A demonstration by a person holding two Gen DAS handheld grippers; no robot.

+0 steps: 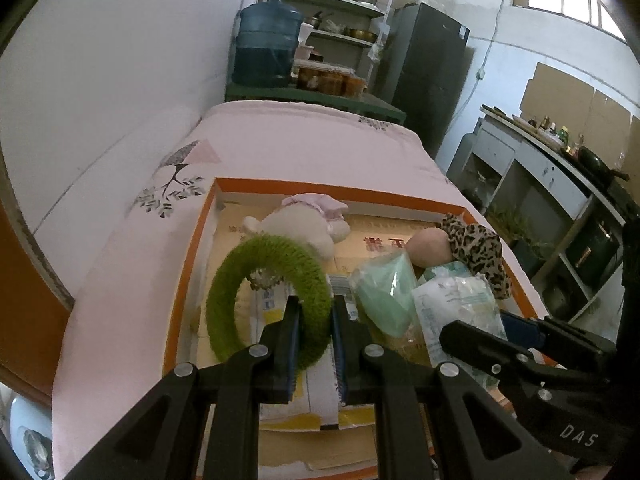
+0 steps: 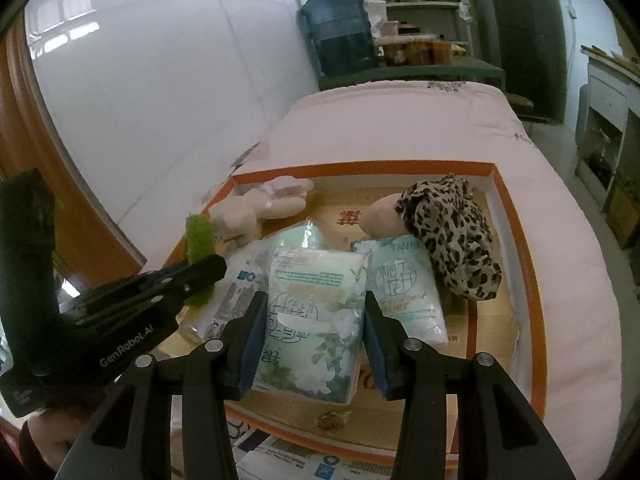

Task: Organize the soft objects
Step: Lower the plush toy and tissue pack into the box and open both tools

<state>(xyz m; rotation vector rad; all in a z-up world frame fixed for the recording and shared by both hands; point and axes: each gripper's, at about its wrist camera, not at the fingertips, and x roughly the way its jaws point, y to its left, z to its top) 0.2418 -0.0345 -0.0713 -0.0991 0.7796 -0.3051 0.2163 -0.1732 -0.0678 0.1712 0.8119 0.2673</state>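
My left gripper (image 1: 314, 312) is shut on a fuzzy green ring (image 1: 264, 292) and holds it over the left part of the orange-rimmed box (image 1: 192, 264). My right gripper (image 2: 316, 312) is shut on a floral tissue pack (image 2: 316, 320) above the box's front middle. In the box lie a white plush toy (image 1: 296, 228), a pale green pack (image 1: 386, 296), a second tissue pack (image 2: 404, 292), a pink round soft object (image 1: 430, 246) and a leopard-print cloth (image 2: 456, 236). The green ring (image 2: 198, 256) shows edge-on in the right wrist view, beside the left gripper (image 2: 200, 272).
The box sits on a pink bedspread (image 1: 280, 144). A white wall (image 1: 100, 80) runs along the left. Beyond the bed stand a blue water jug (image 1: 266, 40), shelves (image 1: 344, 4) and a dark fridge (image 1: 428, 68). A counter with bottles (image 1: 552, 152) is at right.
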